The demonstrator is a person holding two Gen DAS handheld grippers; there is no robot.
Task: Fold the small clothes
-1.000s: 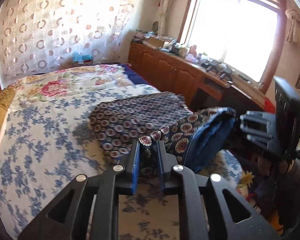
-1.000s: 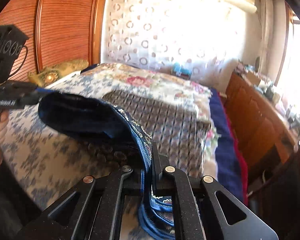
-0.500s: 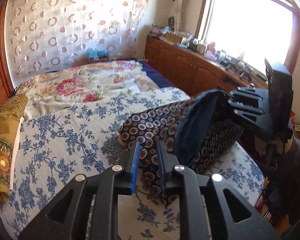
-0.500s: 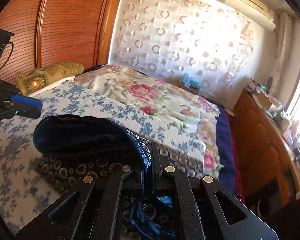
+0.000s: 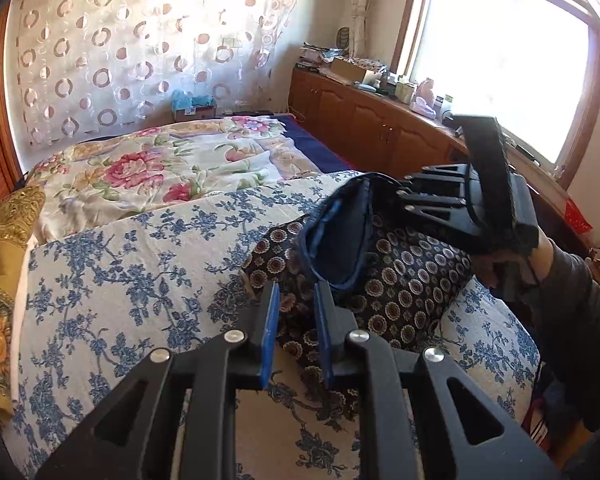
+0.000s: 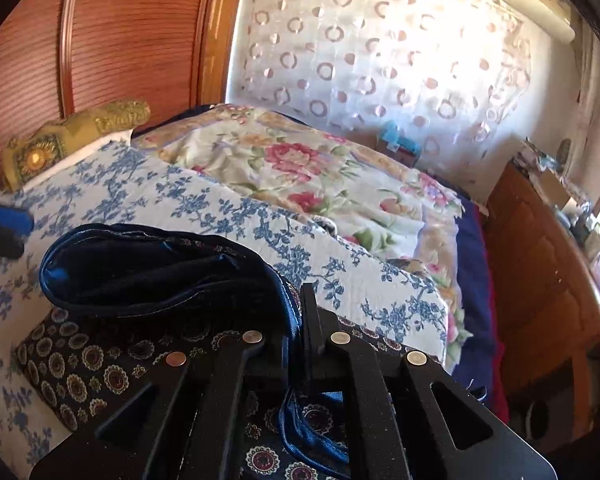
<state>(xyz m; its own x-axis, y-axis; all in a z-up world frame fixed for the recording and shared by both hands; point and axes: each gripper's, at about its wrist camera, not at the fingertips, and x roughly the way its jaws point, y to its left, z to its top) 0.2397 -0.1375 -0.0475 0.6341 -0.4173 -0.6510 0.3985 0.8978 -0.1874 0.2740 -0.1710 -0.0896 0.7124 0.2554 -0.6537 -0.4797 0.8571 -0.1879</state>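
**A:** Garment [image 5: 400,276]: a small dark piece printed with round medallions and lined in plain blue, lying on the near half of a bed [image 5: 120,272] under a blue-flowered cover. Where do the tongs stand?

**B:** The right tongs [image 6: 298,312] have one edge of the garment between their tips, with the blue lining [image 6: 148,276] arched up and over the patterned part below. Their jaws have just been opening a little, though the hem sits between them and I judge it is gripped for now. In the left wrist view the same flap [image 5: 340,240] stands up like an open pocket in front of the right tool, held by a hand [image 5: 512,264] in a dark sleeve.

**A:** And the left tongs?

**B:** The left tongs [image 5: 296,312] are narrow, with a small gap and nothing between the blue pads. They hover just above the garment's near edge.

**A:** So how should the fold be finished?

**B:** I would carry the lifted flap across until its hem meets the far edge, lower it flat, and only then let go. The left tongs could pin the lower layer so it does not slide. The lining looks slippery, so a slow laydown should keep the edges square.
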